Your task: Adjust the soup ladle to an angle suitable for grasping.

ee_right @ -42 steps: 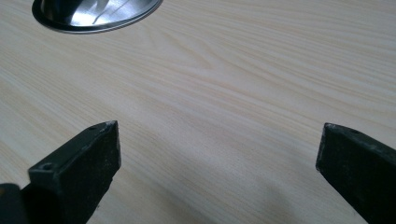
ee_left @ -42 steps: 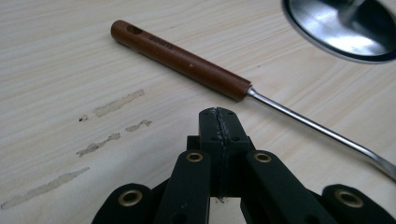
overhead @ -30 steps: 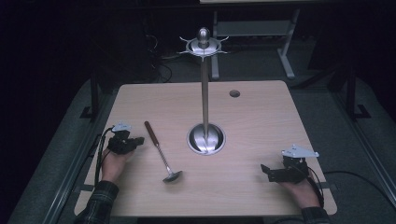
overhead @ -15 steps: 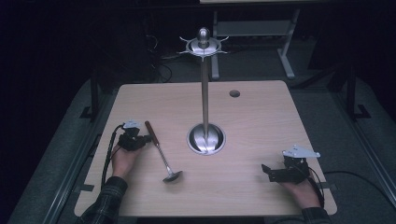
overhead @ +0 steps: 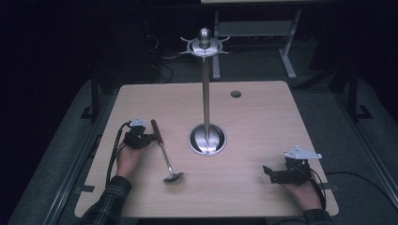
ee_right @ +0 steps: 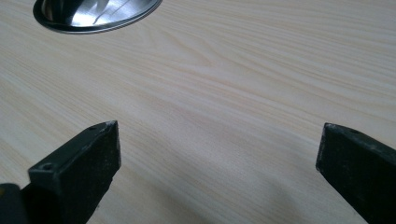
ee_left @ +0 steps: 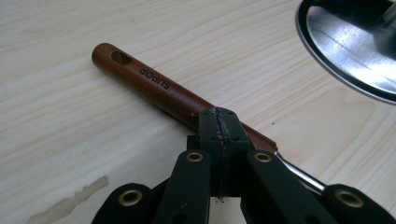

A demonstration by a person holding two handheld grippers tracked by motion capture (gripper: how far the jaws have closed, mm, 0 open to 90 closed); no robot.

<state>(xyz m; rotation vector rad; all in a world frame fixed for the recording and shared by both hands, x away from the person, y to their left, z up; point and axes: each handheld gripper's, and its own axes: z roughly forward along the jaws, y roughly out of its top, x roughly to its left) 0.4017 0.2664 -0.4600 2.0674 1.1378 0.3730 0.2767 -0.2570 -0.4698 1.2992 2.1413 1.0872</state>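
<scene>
1. The ladle [overhead: 164, 150] lies flat on the table [overhead: 253, 117], left of the stand [overhead: 206, 138].
2. The left gripper [ee_left: 219, 126] has its jaws pressed together, tips at the ladle's wooden handle.
3. The right gripper [ee_right: 217, 154] rests near the table's right edge, jaws spread wide over bare wood.

Ladle handle [ee_left: 154, 88]: showing glossy brown wood.
Stand base [ee_left: 350, 44]: gleaming as polished metal.
Table [overhead: 263, 126]: showing matt pale woodgrain.

The high view is dim, the desk [overhead: 263, 122] lit from above against black surroundings; glare streaks the steel base [ee_left: 355, 42]; both gripper views are bright, softly blurred near the lens.
</scene>
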